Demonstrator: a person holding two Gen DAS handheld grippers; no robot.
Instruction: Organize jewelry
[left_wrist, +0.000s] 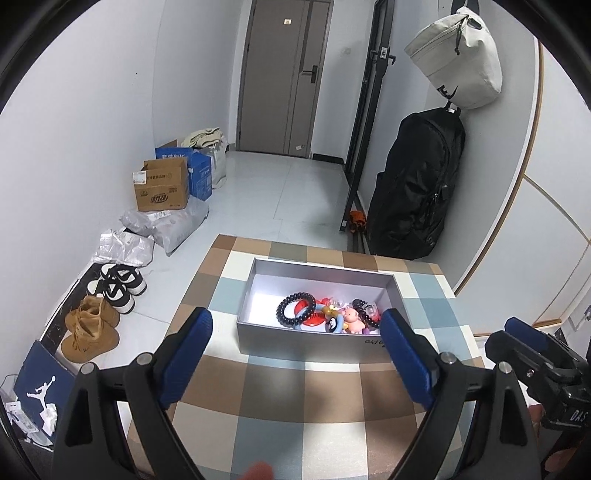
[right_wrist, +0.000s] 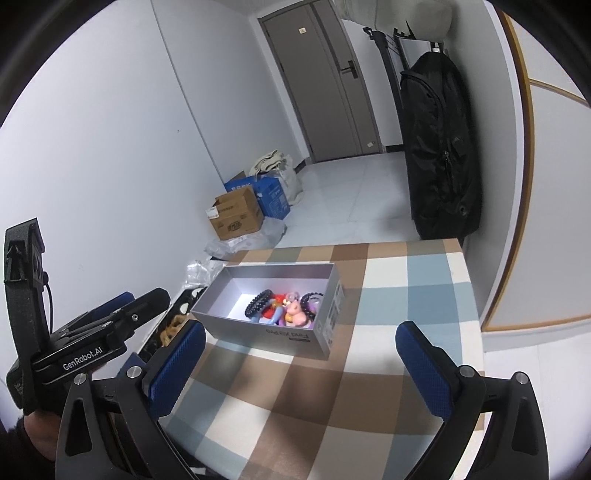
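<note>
With both the left gripper and the right gripper spread wide and empty short of the grey box, where the jewelry lies heaped at its right end, dip in from above.

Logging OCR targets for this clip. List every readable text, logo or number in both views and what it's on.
"GenRobot.AI": on the left gripper body, right wrist view.
"DAS": partial, on the right gripper body, left wrist view.
"Pro": upside down on the grey box; the rest is hidden or blurred.
Jumpman logo, no words: on the blue shoebox lid.
Cardboard box and blue carton print: too blurred.
</note>
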